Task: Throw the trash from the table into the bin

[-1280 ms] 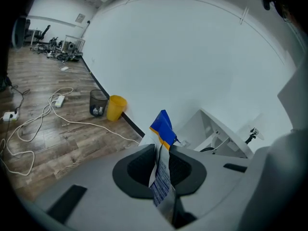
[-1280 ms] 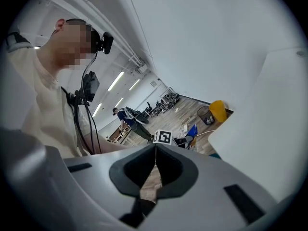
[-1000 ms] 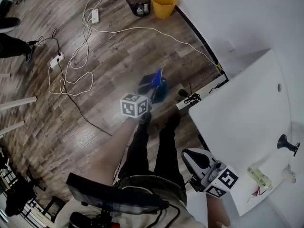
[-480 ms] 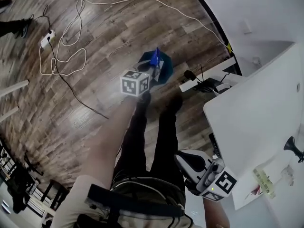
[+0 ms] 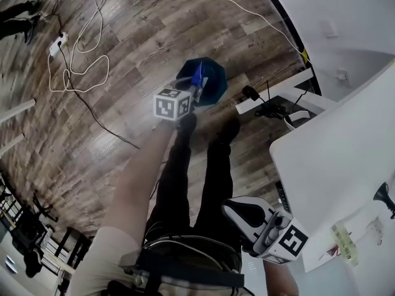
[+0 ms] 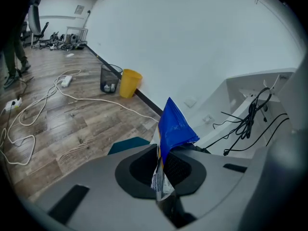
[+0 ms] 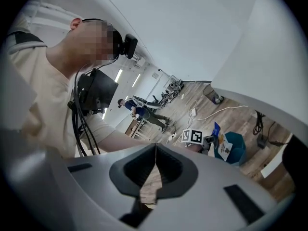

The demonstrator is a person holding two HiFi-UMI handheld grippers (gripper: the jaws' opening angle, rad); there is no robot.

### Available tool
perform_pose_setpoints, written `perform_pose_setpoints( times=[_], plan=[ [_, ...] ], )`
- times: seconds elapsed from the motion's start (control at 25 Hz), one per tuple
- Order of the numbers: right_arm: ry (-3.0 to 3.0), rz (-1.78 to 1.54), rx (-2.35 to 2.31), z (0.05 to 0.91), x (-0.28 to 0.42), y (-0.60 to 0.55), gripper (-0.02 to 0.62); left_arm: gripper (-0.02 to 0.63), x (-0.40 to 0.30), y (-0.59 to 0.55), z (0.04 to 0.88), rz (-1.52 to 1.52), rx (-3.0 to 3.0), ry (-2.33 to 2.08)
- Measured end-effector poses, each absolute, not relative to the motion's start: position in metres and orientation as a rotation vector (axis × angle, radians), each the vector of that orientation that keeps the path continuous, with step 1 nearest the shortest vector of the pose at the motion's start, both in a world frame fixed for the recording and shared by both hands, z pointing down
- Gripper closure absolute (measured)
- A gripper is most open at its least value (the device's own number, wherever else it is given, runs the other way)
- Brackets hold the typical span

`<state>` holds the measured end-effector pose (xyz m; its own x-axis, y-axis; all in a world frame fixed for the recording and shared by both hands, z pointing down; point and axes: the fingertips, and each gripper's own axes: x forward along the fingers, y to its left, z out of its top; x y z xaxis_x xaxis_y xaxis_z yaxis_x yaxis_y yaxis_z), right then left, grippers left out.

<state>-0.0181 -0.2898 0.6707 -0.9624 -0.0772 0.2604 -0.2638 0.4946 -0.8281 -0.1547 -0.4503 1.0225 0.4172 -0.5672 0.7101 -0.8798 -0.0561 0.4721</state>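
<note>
— Where's the trash right now?
— My left gripper [image 6: 160, 167] is clamped on a blue wrapper [image 6: 174, 124]. The wrapper's lower end vanishes between the jaws, so I can't see how much is pinched. In the head view it lines up with the mouth of the teal bin [image 5: 213, 79] on the floor [image 5: 92, 134], but I can't judge how high above it.
— Anything inside the bin?
— I can't tell. Its inside is dark, the gripper covers part of the rim, and the left gripper view shows only a teal sliver past the jaws.
— And the other one?
— My right gripper [image 7: 155, 150] has its jaws pressed together on nothing, low beside the desk [image 5: 345, 153], which the frame edge cuts off. A pale packet [image 5: 344, 244] lies near the desk's corner, too small to name
</note>
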Motion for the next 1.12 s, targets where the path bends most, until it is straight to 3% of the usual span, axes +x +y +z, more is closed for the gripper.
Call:
perform_pose_setpoints(
  times=[0.64, 0.84, 1.12],
  plan=[
    [-2.518, 1.511, 0.245, 0.694, -0.025, -0.293, 0.581, 0.584, -0.168, -0.429, 1.077, 0.524, 1.666, -1.208],
    [-2.523, 1.520, 0.241, 0.695, -0.037, -0.290, 0.581, 0.472, -0.172, -0.420, 1.085, 0.590, 1.659, -1.144],
    [-2.517, 1.516, 0.214, 0.691, -0.052, -0.285, 0.581, 0.459, -0.175, -0.402, 1.078, 0.640, 1.699, -1.050]
  ],
)
